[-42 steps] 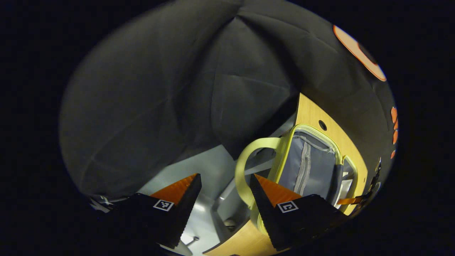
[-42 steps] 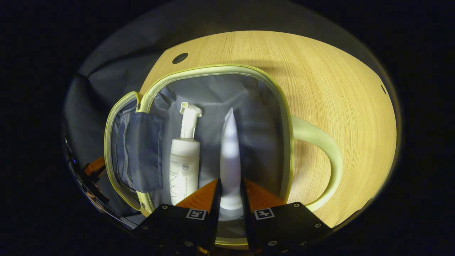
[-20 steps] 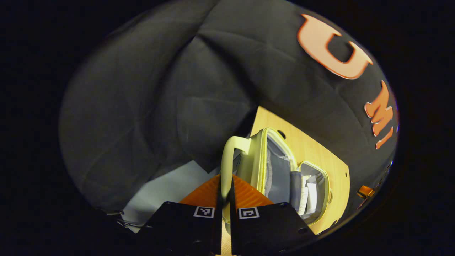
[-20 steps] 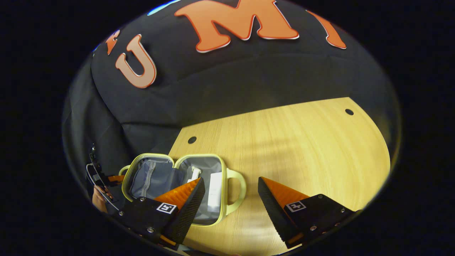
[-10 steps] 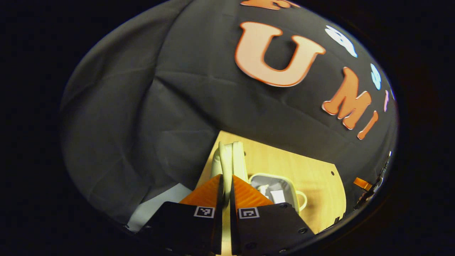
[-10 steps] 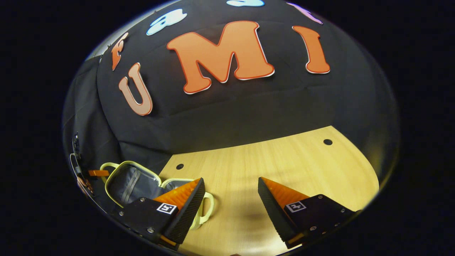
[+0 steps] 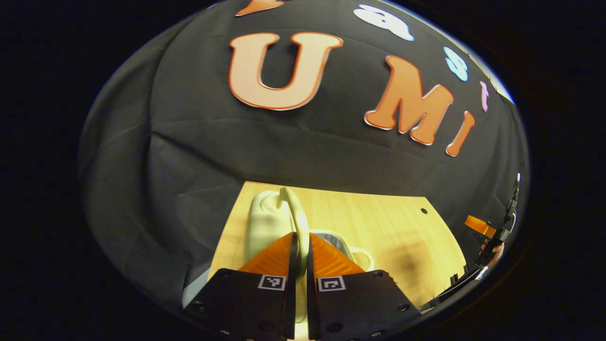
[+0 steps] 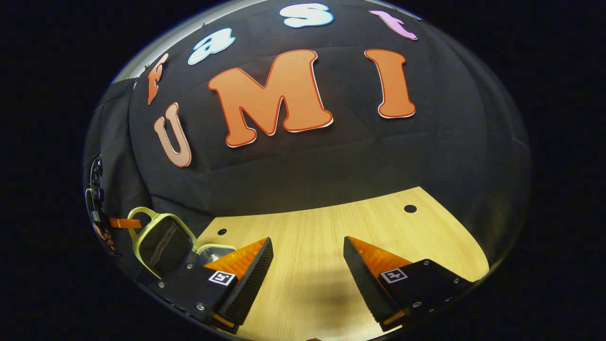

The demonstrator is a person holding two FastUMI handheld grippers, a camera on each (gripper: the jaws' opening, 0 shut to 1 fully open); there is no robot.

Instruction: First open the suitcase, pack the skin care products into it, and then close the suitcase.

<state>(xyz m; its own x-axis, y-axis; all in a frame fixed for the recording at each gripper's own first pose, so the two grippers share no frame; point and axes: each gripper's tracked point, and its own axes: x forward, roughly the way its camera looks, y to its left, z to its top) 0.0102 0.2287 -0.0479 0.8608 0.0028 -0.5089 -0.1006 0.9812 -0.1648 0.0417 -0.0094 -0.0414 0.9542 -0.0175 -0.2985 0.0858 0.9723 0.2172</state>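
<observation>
I see the pale yellow-green soft suitcase [image 7: 265,222] in the lower middle of the left gripper view, its lid half raised on edge so the outer shell faces left and its long side runs away from me toward the booth wall. The lid's looped carry handle [image 7: 296,213] arches up and back down into my left gripper [image 7: 299,246], whose two fingers are closed tight on that handle strap. Just right of the fingers, the suitcase's lower half [image 7: 352,251] lies flat with its own handle pointing right; what is inside it I cannot make out from here.

In the right gripper view the same suitcase [image 8: 163,239] sits at the lower left edge, the lid tilted up so its dark grey lining faces me, with the left gripper visible just beside the lid's handle at the far left. My right gripper [image 8: 307,263] hangs wide open with nothing between its fingers, above bare wood.

The light wooden tabletop [image 8: 331,227] stretches open to the right of the suitcase, with a small round hole [image 8: 410,208] near its far edge and another [image 8: 221,231] near the case. The tabletop's far edge meets the black cloth wall. The fingers carry small square marker tags; no readable label shows on the suitcase.
</observation>
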